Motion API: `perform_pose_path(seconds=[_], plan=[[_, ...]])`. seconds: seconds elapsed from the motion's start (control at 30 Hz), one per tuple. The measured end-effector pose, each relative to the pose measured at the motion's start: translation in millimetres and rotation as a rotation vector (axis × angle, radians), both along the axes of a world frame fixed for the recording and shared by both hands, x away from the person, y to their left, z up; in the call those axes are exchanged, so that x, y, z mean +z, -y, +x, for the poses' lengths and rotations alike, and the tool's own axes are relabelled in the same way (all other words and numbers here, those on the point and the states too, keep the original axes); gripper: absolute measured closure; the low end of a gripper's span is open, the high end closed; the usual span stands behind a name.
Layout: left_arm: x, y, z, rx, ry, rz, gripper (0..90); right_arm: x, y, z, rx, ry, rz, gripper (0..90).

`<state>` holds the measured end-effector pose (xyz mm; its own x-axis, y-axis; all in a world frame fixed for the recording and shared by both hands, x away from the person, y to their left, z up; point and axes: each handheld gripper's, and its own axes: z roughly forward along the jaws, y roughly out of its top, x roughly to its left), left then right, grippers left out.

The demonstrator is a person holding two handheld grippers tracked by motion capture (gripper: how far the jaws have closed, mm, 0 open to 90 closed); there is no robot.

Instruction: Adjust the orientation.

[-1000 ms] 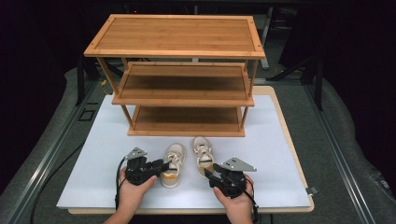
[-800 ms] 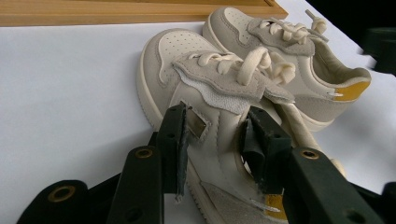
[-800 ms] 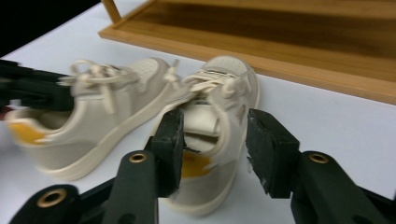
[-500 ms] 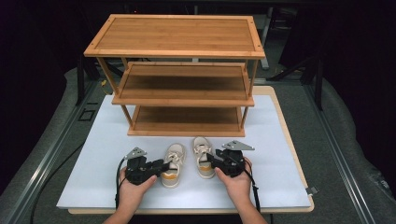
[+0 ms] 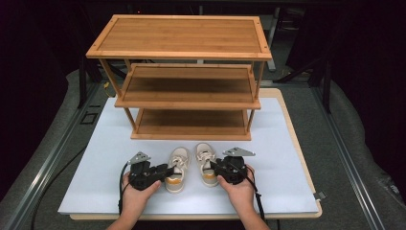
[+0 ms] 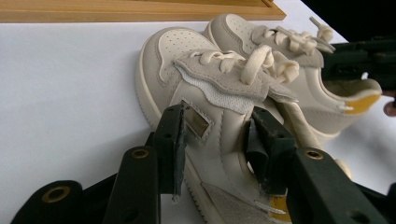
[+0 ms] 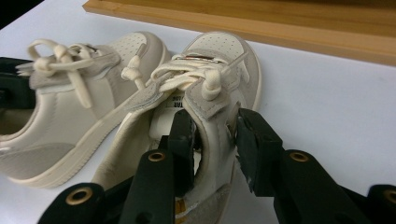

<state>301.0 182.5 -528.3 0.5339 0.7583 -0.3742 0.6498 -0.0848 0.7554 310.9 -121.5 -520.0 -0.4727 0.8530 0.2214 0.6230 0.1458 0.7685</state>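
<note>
Because each small shoe stands toe-first before the rack (image 5: 191, 96), the left gripper (image 5: 165, 171) pinches the left shoe's (image 5: 176, 166) side wall while the right gripper (image 5: 214, 166), jaws just closing, clamps the right shoe's (image 5: 205, 160) collar for lifting.

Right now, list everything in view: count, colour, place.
shoe rack: 1, brown wood, three tiers, far half of the mat
left shoe: 1, cream with yellow heel, in front of the rack, left gripper's fingers on either side of its collar
right shoe: 1, cream with yellow heel, beside the left shoe, its side wall between the right gripper's fingers
mat: 1, white, on the table
left gripper: 1, black, left hand
right gripper: 1, black, right hand, fingers just closing
</note>
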Motion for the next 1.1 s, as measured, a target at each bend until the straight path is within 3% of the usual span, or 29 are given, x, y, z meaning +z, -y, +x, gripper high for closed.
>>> perform_pose_path(seconds=[0.37,0.47,0.53,0.6,0.73,0.9,1.1], plan=[[0.4,1.6,-0.4,-0.008,-0.004,-0.004,59.3,-0.6,-14.2,-17.2,0.002,-0.019,0.037,66.0],[1.1,3.2,-0.2,-0.019,-0.010,-0.002,59.5,-1.2,-18.8,-22.9,0.000,-0.040,0.079,63.9],[1.4,3.4,0.3,-0.019,-0.013,-0.002,59.9,-2.0,-20.4,-25.4,-0.007,-0.032,0.080,64.0],[1.5,3.3,0.8,-0.021,-0.014,-0.002,60.0,-2.5,-20.8,-25.8,-0.015,-0.028,0.082,64.1],[1.5,5.7,2.2,-0.024,-0.014,0.003,60.4,-5.4,-23.1,-26.6,-0.043,-0.034,0.135,64.3],[1.7,9.6,3.4,-0.008,-0.014,0.003,60.1,-5.8,-27.5,-25.7,-0.054,-0.041,0.152,63.4],[1.3,9.9,13.7,0.004,-0.013,0.000,60.2,-6.8,-28.2,-13.8,-0.075,-0.044,0.176,63.7]])
